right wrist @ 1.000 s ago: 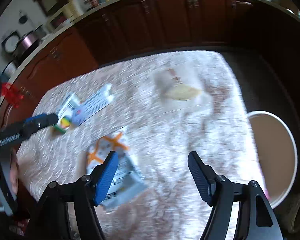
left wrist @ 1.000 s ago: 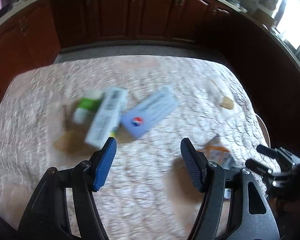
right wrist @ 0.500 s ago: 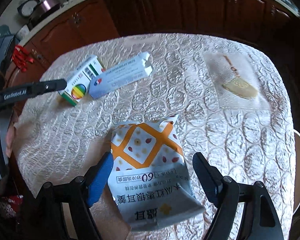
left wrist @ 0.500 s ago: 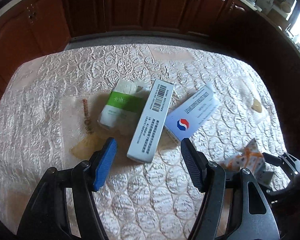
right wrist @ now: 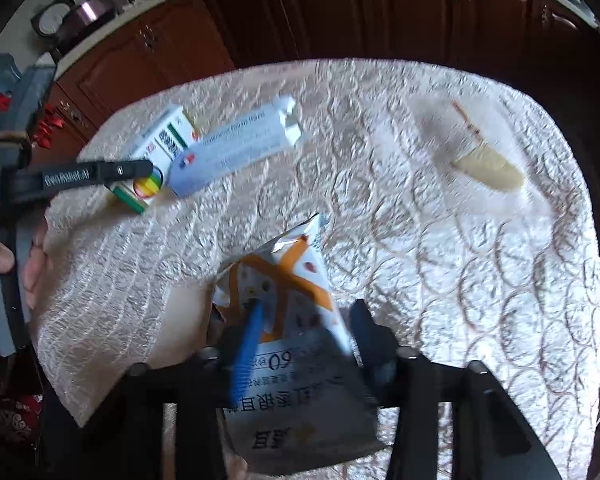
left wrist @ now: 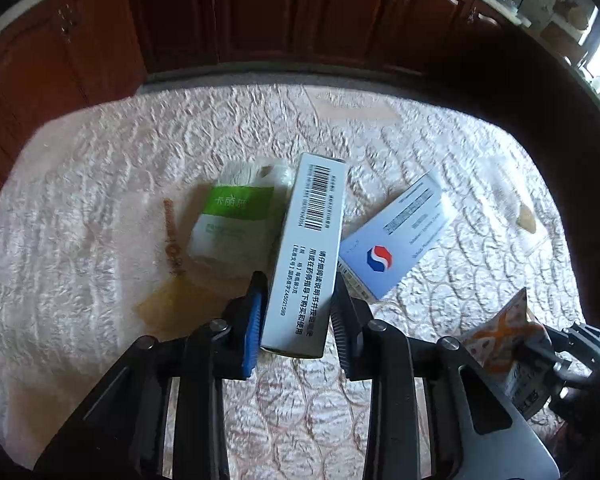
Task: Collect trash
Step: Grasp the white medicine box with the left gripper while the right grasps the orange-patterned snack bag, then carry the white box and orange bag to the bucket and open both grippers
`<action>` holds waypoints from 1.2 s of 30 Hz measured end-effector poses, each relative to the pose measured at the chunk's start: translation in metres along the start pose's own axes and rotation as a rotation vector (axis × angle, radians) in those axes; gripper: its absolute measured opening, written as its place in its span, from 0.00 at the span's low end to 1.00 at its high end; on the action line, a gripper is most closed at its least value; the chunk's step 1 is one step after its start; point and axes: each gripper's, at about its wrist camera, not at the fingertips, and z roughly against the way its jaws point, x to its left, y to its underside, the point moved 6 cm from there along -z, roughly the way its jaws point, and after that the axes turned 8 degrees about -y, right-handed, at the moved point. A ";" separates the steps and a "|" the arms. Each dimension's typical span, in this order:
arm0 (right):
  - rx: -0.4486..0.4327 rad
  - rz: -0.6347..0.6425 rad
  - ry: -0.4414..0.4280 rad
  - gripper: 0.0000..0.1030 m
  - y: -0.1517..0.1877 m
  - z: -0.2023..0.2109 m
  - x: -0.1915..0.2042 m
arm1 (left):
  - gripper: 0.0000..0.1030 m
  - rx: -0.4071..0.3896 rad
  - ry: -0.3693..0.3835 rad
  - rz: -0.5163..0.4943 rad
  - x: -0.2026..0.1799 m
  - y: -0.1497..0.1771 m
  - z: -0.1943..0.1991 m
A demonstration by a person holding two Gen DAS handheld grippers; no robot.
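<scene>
Now both jaws closing: left tool [left wrist: 296, 312] narrow around grey carton [left wrist: 308, 252], right tool [right wrist: 306, 320] pinching snack packet [right wrist: 288, 280].

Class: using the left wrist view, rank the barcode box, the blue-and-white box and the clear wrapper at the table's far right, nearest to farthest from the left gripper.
1. Barcode box, between the closing jaws of the left gripper.
2. Blue-and-white box, just right of it.
3. Clear wrapper, far right edge.

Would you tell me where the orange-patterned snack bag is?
In the right wrist view, the snack bag sits bottom centre between the closing right gripper, on the tablecloth.
</scene>
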 end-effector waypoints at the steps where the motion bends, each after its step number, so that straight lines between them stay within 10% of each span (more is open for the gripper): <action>1: -0.018 0.002 -0.007 0.25 -0.002 0.005 -0.001 | 0.26 -0.007 0.003 0.001 0.000 0.000 0.005; 36: -0.295 -0.180 -0.021 0.14 0.013 0.136 -0.065 | 0.24 -0.115 0.153 -0.253 -0.154 0.016 0.084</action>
